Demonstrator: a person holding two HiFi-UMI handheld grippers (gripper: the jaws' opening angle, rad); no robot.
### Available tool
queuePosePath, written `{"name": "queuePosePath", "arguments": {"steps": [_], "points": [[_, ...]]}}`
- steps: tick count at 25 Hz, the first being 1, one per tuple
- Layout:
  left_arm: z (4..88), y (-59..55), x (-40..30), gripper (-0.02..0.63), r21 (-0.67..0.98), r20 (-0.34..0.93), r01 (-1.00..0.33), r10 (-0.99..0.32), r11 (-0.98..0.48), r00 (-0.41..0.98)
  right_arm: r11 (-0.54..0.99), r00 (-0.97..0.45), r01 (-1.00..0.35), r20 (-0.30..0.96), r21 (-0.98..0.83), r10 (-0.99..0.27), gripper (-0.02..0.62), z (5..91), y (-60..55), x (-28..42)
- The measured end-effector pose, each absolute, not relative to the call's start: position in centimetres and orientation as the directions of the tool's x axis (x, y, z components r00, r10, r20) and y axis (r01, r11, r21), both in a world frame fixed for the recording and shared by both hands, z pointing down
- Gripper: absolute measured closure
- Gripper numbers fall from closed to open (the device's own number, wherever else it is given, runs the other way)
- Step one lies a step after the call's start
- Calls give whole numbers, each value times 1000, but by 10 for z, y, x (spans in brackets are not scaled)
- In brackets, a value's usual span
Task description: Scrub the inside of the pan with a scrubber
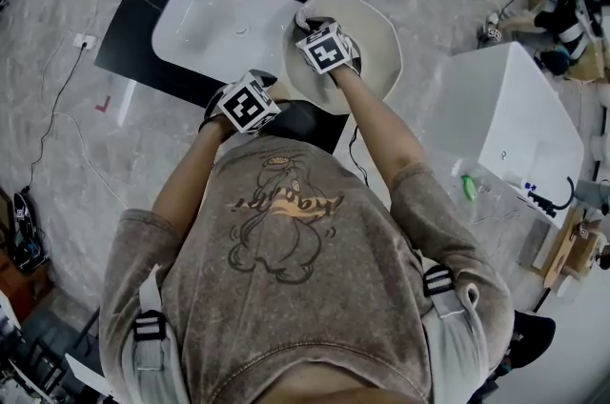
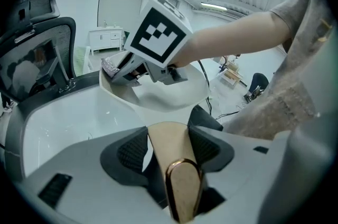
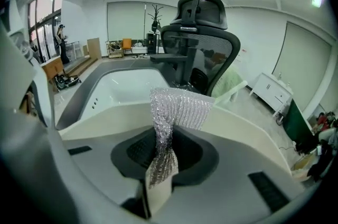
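On the table, pan (image 1: 381, 40): a cream, bowl-shaped pan sits at the right end of the white top, on the side nearest you. Part of its rim reaches past the top's edge.
Pan from your left gripper view (image 2: 169, 96): it lies straight ahead of the fingers, with its open side up.
Pan handle (image 2: 166, 136): a beige handle with a copper-coloured loop at its end points back toward you.
Left gripper (image 1: 257, 102): it sits at the pan's near-left side, angled downward.
Left fingers (image 2: 132, 151): partly closed, with the dark pads pressing on either side of the pan handle.
Scrubber (image 3: 177, 109): a silvery mesh pad, twisted where it is pinched and fanning out above the pinch.
Right gripper (image 1: 324, 48): it is inside the pan, near the far-left part of the bowl, pointing down into it.
Right fingers (image 3: 140, 151): nearly together, clamped on the lower end of the scrubber.
Scrubber's contact: the pan wall (image 3: 237, 128) lies just beyond the mesh. You cannot tell whether the two touch.
Table (image 1: 210, 21): a white top, bare on its left part, with a dark border around it.
Office chair (image 3: 198, 33): black, standing at the table's far side.
White box (image 1: 515, 126): on the floor to your right, well apart from the pan.
Floor (image 1: 57, 154): grey and marbled, with cables trailing across it.
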State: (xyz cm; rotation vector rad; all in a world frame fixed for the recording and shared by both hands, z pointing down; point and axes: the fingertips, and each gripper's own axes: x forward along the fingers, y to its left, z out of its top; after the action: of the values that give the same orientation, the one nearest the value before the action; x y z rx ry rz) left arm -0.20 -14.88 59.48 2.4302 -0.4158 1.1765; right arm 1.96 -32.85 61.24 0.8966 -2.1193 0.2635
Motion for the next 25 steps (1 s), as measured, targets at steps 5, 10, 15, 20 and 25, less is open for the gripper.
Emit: {"name": "queuePosePath", "arguments": {"steps": [5,10,15,20,25], "points": [[592,-146,0,351,226,795,-432,-92,-873,600,705,-337,-677,762,211,-553,512,620,-340,40],[592,-146,-1,351,230,794,-437,-92,-869,601,658,-243,-699,773,279,-586,512,622,-354,69],[592,-146,-2,351,229,795,-440,-94,-868,599,633,-176,-706,788,317,-590,512,623,-360,99],[594,-147,-2,351,233,796,-449,-96,-863,597,650,-125,-668,806,363,-578,512,625,-359,121],[594,-148,-2,351,236,798,-462,-101,-855,595,694,-83,-588,823,415,-562,514,624,-354,135]]}}
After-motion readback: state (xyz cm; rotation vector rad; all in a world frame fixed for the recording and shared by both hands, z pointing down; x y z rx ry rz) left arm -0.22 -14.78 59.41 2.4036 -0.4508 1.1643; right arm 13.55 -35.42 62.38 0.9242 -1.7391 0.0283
